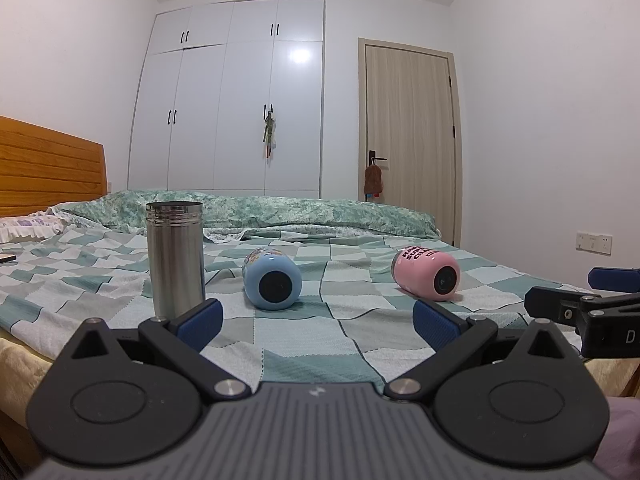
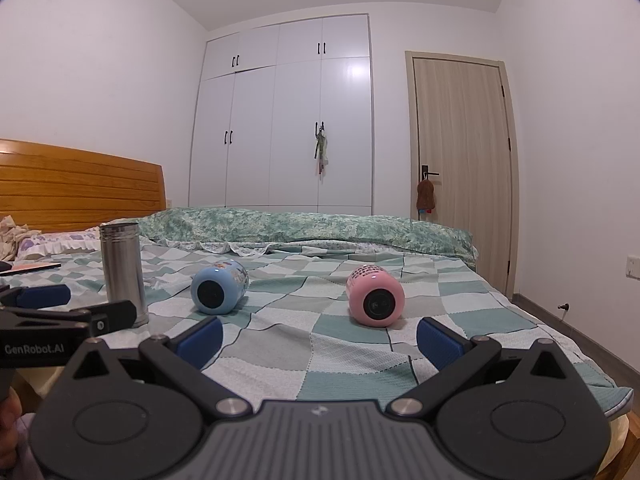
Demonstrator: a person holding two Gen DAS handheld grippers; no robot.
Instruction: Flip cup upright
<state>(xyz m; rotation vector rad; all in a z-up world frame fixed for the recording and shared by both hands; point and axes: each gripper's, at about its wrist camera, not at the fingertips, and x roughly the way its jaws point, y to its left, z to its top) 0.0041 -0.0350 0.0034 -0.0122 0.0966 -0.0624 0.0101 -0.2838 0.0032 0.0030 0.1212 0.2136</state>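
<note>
A blue cup (image 1: 272,280) (image 2: 219,288) lies on its side on the checked bedspread, its base toward me. A pink cup (image 1: 427,276) (image 2: 375,295) lies on its side further right, base toward me too. A steel cup (image 1: 175,258) (image 2: 122,270) stands upright at the left. My left gripper (image 1: 320,322) is open and empty at the bed's near edge, short of the blue cup. My right gripper (image 2: 320,338) is open and empty, short of the pink cup. Each gripper shows at the edge of the other's view.
The bed (image 1: 360,332) carries a rolled green quilt (image 1: 280,208) along the far side and a wooden headboard (image 1: 48,164) at the left. A phone and book (image 2: 32,267) lie near the pillow. A wardrobe (image 1: 232,100) and a door (image 1: 408,136) stand behind.
</note>
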